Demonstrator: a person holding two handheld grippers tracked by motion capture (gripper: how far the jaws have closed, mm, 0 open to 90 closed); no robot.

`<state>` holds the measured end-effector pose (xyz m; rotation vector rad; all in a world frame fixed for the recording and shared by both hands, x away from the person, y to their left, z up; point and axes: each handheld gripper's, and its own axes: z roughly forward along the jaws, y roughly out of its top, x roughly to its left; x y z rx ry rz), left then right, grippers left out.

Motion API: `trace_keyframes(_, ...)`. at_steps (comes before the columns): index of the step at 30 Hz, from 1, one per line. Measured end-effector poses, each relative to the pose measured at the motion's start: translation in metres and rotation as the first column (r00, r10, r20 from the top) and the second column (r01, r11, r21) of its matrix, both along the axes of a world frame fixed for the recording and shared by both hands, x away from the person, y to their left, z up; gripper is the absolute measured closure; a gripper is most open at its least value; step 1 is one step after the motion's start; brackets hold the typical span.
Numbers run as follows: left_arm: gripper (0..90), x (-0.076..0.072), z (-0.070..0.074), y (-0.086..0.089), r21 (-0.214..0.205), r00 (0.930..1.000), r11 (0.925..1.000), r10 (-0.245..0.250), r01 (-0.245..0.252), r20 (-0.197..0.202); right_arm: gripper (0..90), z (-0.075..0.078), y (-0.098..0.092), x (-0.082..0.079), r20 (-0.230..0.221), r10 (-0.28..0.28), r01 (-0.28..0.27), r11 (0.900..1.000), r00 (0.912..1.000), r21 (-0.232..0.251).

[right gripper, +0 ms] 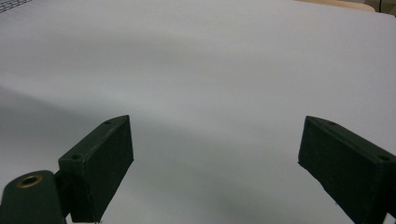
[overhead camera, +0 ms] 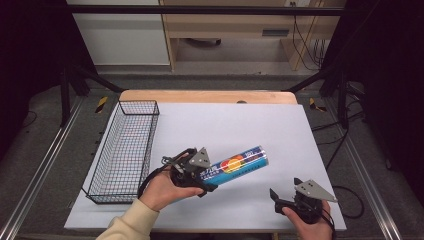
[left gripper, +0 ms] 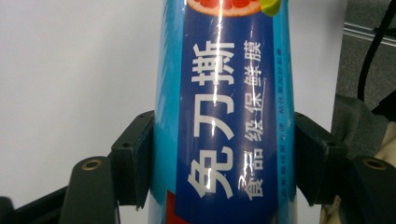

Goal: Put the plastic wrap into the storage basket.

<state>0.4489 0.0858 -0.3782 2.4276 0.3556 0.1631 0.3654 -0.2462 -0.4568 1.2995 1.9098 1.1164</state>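
Note:
A blue tube (overhead camera: pixel 235 164) of cling film with white characters and a fruit picture is held over the white table (overhead camera: pixel 235 125), its far end pointing right. My left gripper (overhead camera: pixel 200 176) is shut on its near end. In the left gripper view the tube (left gripper: pixel 224 121) runs up between both black pads (left gripper: pixel 133 158), which press its sides. My right gripper (overhead camera: pixel 284 194) rests near the table's front right, open, with nothing between its fingers. In the right gripper view its gripper (right gripper: pixel 215 163) shows wide-apart pads (right gripper: pixel 100 163) over bare white surface.
A black wire basket (overhead camera: pixel 125 150) with nothing inside stands along the table's left side. The wooden table edge (overhead camera: pixel 207 96) runs along the back. Black frame legs and cables stand on the floor to both sides.

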Motion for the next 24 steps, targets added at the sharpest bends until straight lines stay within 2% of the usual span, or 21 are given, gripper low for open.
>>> trace_keyframes(7,32.1,-0.004,0.010,0.002,-0.010,0.9998,0.9999,0.011,-0.011,0.014,10.4,0.000,0.000,-0.001,0.002,0.001,-0.001,1.0000,1.0000,0.004)
trace_keyframes(10,32.1,-0.007,0.021,0.005,-0.009,0.9995,0.9999,0.014,-0.014,0.029,10.4,0.001,0.000,-0.001,0.005,0.003,-0.003,1.0000,1.0000,0.003)
trace_keyframes(15,32.1,-0.012,0.042,0.017,-0.033,0.9971,0.9982,0.051,-0.050,0.056,10.4,0.001,0.000,-0.001,0.007,-0.001,0.001,0.9999,1.0000,0.013)
trace_keyframes(20,32.1,-0.016,0.059,0.036,-0.039,0.9910,0.9935,0.110,-0.107,0.077,10.4,0.002,-0.002,-0.002,0.007,-0.010,0.010,0.9996,0.9999,0.026)
trace_keyframes(24,32.1,-0.018,0.069,0.055,-0.047,0.9829,0.9865,0.160,-0.157,0.090,10.4,0.001,-0.001,-0.002,0.006,-0.015,0.015,0.9996,0.9999,0.023)
